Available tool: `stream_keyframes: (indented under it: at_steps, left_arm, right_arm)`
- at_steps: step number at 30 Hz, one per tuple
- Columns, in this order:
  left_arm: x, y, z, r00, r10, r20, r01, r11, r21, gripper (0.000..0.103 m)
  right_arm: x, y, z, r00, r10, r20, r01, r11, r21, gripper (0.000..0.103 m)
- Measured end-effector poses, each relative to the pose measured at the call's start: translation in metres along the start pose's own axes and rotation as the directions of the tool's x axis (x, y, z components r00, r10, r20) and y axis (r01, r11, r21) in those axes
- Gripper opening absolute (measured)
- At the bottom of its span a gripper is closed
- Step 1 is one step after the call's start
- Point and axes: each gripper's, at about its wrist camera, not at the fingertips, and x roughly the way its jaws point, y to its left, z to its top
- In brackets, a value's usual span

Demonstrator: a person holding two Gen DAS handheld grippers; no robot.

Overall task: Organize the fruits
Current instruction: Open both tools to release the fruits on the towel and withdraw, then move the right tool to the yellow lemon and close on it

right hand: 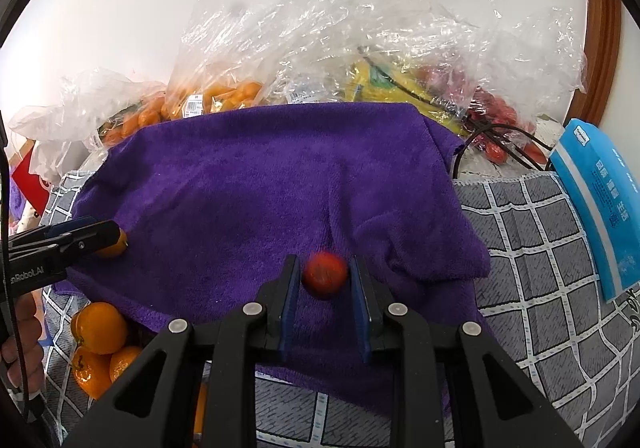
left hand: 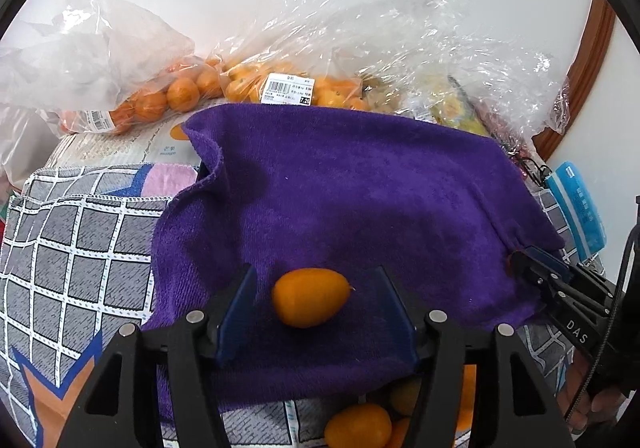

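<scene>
A: Left gripper point(left hand: 314, 298)?
B: Spread, blue pads clear of an orange kumquat point(left hand: 311, 297) lying loose between them on the purple towel point(left hand: 360, 188).

A: Right gripper point(right hand: 325, 280)?
B: Parted a little around a small red fruit point(right hand: 324, 275). Blurred there, perhaps a cherry tomato; pads seemingly just off its sides.

A: Rest of the fruit?
B: More kumquats point(right hand: 98, 344) heaped just beyond the towel's near edge, on the grey checked cloth point(right hand: 532, 248). Behind the towel, clear plastic bags point(left hand: 192, 88) of oranges with price labels; further right, yellow and red produce under crinkled film point(right hand: 400, 28). Blue packet point(right hand: 600, 208) at the far right.
</scene>
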Motion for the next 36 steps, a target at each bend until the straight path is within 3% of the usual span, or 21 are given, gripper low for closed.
stream_keyframes:
  at_steps: [3, 9, 24, 30, 36]
  left_arm:
    - [-0.009, -0.002, -0.002, 1.0, 0.0, 0.009, 0.0, 1.0, 0.005, 0.06]
    - [-0.038, -0.004, -0.01, 0.999, 0.019, 0.047, -0.02, 0.999, 0.026, 0.06]
    - [-0.107, -0.011, -0.058, 0.994, 0.044, 0.1, -0.05, 0.997, 0.056, 0.06]
    - [-0.123, -0.007, -0.081, 0.994, 0.011, 0.106, -0.016, 0.999, 0.041, 0.06]
    - [-0.13, -0.001, -0.098, 0.993, 0.022, 0.116, -0.029, 0.998, 0.053, 0.06]
  right_arm:
    - [-0.005, -0.001, 0.001, 1.0, 0.005, 0.014, -0.005, 1.0, 0.005, 0.047]
    - [-0.033, 0.003, 0.004, 0.998, -0.025, 0.054, 0.024, 0.999, 0.022, 0.06]
    - [-0.142, 0.025, -0.045, 0.982, -0.091, 0.166, 0.088, 0.996, 0.027, 0.065]
    - [-0.16, 0.027, -0.064, 0.984, -0.071, 0.162, 0.059, 0.995, 0.077, 0.07]
    - [-0.164, 0.028, -0.077, 0.986, -0.069, 0.15, 0.051, 0.992, 0.118, 0.07]
